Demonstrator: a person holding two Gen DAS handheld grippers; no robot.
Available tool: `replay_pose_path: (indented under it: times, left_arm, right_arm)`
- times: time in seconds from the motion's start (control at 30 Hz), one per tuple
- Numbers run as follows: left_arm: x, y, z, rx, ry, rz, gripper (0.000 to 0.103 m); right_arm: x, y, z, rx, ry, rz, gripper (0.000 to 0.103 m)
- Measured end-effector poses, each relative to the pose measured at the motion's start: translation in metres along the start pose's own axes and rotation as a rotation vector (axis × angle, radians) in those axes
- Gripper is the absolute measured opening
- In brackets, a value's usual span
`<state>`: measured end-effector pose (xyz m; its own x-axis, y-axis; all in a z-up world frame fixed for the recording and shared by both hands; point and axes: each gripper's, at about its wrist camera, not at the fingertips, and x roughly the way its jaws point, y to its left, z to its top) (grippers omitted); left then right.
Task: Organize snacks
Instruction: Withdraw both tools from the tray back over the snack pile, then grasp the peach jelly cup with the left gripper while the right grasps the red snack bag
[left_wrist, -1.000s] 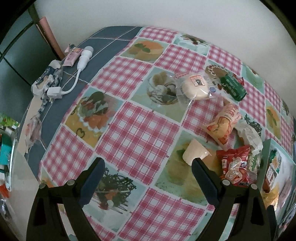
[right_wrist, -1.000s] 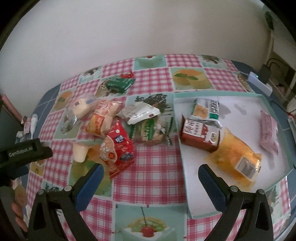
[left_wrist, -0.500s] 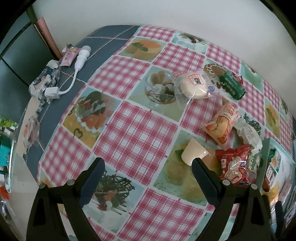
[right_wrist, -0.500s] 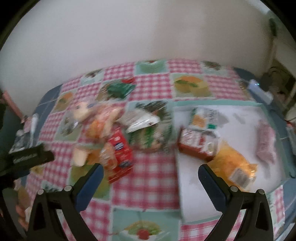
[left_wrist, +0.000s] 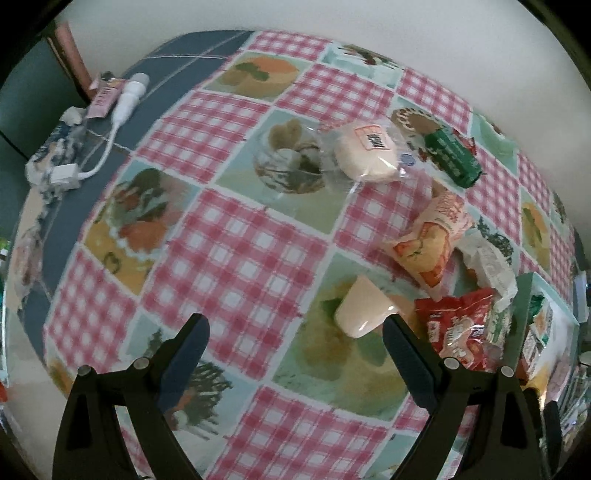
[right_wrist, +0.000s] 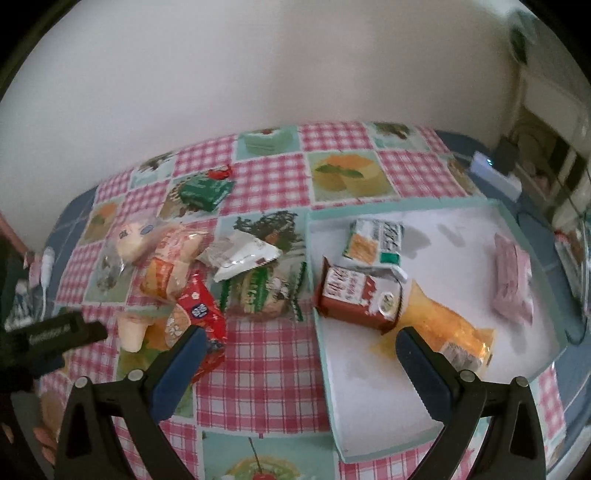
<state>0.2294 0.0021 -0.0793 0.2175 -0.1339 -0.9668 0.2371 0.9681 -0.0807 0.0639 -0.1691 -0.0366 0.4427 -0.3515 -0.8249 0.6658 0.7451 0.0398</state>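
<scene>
Loose snacks lie on the checked tablecloth: a cream cup (left_wrist: 360, 314), a red packet (left_wrist: 460, 332), an orange-pink packet (left_wrist: 430, 236), a white bun in clear wrap (left_wrist: 365, 151) and a green packet (left_wrist: 452, 158). My left gripper (left_wrist: 295, 343) is open and empty, its right finger just beside the cream cup. My right gripper (right_wrist: 299, 354) is open and empty above the left wall of a shallow mint tray (right_wrist: 317, 306). The tray holds a brown carton (right_wrist: 354, 299), an orange packet (right_wrist: 443, 328), a white-green packet (right_wrist: 376, 240) and a pink packet (right_wrist: 511, 280). A green-striped packet (right_wrist: 264, 291) lies left of the tray.
A white cable with a plug (left_wrist: 96, 147) and a pink tube (left_wrist: 105, 98) lie at the far left on the blue part of the table. A white power strip (right_wrist: 495, 177) sits behind the tray. A wall runs along the table's far edge.
The left gripper has moved forward and right, closer to the cream cup. The right gripper has dropped lower and nearer to the tray's left wall. Both stay open and empty.
</scene>
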Motion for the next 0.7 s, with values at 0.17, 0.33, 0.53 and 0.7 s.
replay_pose_path:
  times: [0.17, 0.33, 0.53, 0.7]
  left_arm:
    - [0.009, -0.013, 0.004, 0.046, 0.017, -0.03, 0.095]
    - [0.018, -0.024, 0.009, 0.084, 0.022, -0.034, 0.095]
    - [0.034, -0.032, 0.01, 0.117, 0.057, -0.035, 0.095]
    - [0.047, -0.033, 0.009, 0.126, 0.085, -0.025, 0.095]
  right_arm:
    - [0.01, 0.025, -0.002, -0.112, 0.008, 0.009, 0.103]
    - [0.021, 0.044, -0.005, -0.2, 0.013, 0.013, 0.103]
    - [0.035, 0.057, -0.008, -0.259, 0.038, 0.031, 0.103]
    - [0.044, 0.069, -0.012, -0.304, 0.057, 0.041, 0.103]
